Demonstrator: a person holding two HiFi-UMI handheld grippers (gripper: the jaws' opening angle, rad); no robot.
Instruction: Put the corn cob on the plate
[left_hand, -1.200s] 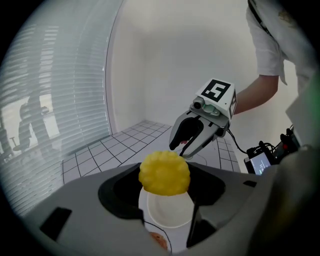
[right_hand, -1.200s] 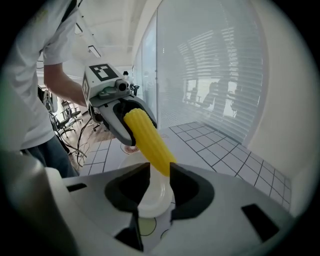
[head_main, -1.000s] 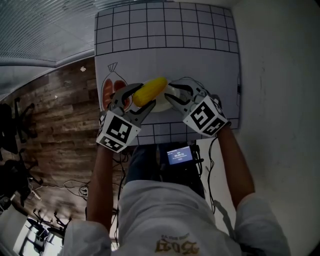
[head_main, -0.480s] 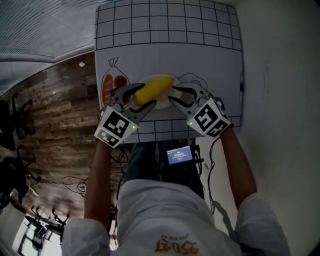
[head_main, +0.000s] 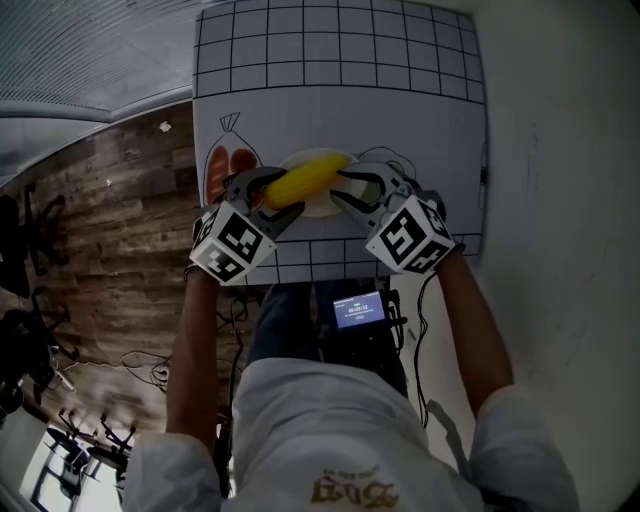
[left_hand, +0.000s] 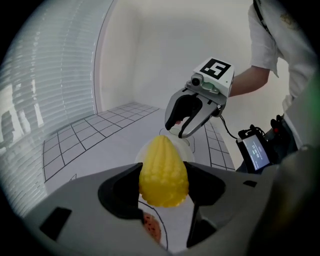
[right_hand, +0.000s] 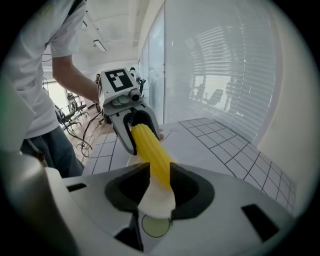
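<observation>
At the middle of the head view, we see the corn cob (head_main: 305, 182) now lying across the plate (head_main: 322, 208), where a second ago it hung nearer the plate's left edge. The left gripper (head_main: 265, 192) clamps its thick end, the right gripper (head_main: 350, 185) its pale stalk. We judge only lowering and release remain.

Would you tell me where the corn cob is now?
The corn cob hangs over the plate in the head view's centre, gripped at its ends by the left gripper and right gripper.
</observation>
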